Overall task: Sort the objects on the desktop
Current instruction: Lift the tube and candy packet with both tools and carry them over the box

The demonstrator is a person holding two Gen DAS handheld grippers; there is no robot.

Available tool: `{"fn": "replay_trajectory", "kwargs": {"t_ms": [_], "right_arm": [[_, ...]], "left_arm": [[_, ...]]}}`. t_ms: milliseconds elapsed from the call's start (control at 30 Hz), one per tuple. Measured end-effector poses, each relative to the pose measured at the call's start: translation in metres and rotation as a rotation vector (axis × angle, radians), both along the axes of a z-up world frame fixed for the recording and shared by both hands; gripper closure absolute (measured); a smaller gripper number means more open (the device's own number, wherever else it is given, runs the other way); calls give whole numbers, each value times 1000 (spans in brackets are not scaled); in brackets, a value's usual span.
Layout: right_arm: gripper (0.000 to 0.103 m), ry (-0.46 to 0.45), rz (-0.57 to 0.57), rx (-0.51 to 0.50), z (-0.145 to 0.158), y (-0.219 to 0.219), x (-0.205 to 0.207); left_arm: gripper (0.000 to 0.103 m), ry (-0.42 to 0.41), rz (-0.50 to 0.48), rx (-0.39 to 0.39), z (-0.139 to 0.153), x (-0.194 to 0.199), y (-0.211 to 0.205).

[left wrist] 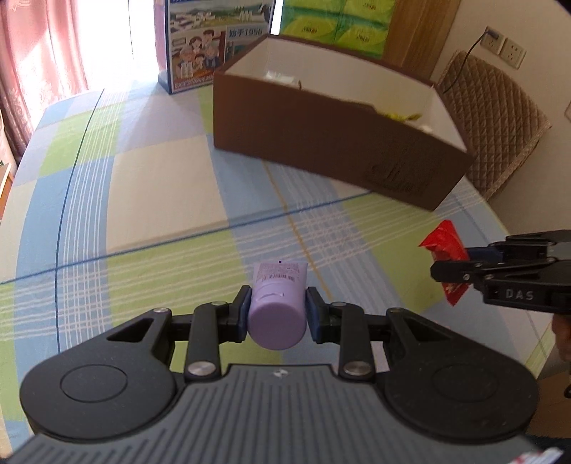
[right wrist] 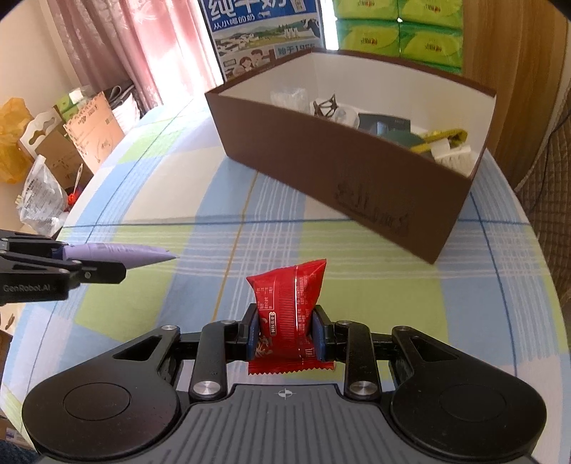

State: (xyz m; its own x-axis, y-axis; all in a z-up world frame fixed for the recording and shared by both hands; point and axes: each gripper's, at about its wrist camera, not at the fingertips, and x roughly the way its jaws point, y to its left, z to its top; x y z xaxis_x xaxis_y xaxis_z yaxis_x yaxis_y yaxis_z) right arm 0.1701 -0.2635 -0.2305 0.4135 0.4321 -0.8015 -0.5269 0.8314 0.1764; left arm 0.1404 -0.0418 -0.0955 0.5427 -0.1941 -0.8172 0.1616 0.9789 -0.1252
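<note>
Purple plastic fills the left gripper (left wrist: 277, 314): its two blue pads are clamped on a squeeze tube (left wrist: 277, 307), gripped near the round cap, which faces the gripper body. The flat crimped end of the tube points away, toward the far side of the table (left wrist: 160, 185). In the right wrist view the same tube (right wrist: 117, 255) shows side-on at the left edge, lying level and raised off the cloth.

The right gripper (right wrist: 285, 335) is clamped on a red snack packet (right wrist: 289, 303). The pads pinch its lower half; the upper half stands upright above the fingers, and the serrated bottom seam hangs out below them. In the left wrist view the packet (left wrist: 444, 246) appears at the right edge, held clear of the table.

The two grippers sit side by side over the near part of the table and are well apart from each other.

The table carries a checked cloth in green, blue and cream. A brown cardboard box (right wrist: 357, 178) with a white inside stands open on the far right part. It already holds several small items, among them a dark card, a yellow-green wrapper and a white piece. Behind the box stand a blue milk carton (right wrist: 264, 35) and green tissue packs (right wrist: 399, 32).
</note>
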Motion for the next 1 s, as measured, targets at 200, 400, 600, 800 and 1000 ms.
{"fn": "replay_trajectory", "kwargs": {"t_ms": [200, 400, 600, 800, 1000], "right_arm": [[76, -35, 24, 12, 16, -4, 12], [76, -69, 37, 42, 35, -9, 31], [76, -115, 52, 69, 58, -10, 53], [76, -168, 56, 77, 75, -13, 85], [76, -184, 35, 67, 79, -16, 127]], "left_arm": [[77, -55, -11, -22, 24, 10, -1], [77, -118, -25, -31, 48, 30, -5], [77, -182, -39, -36, 71, 55, -8], [77, -236, -61, -39, 91, 90, -17], [78, -237, -78, -26, 92, 137, -31]]}}
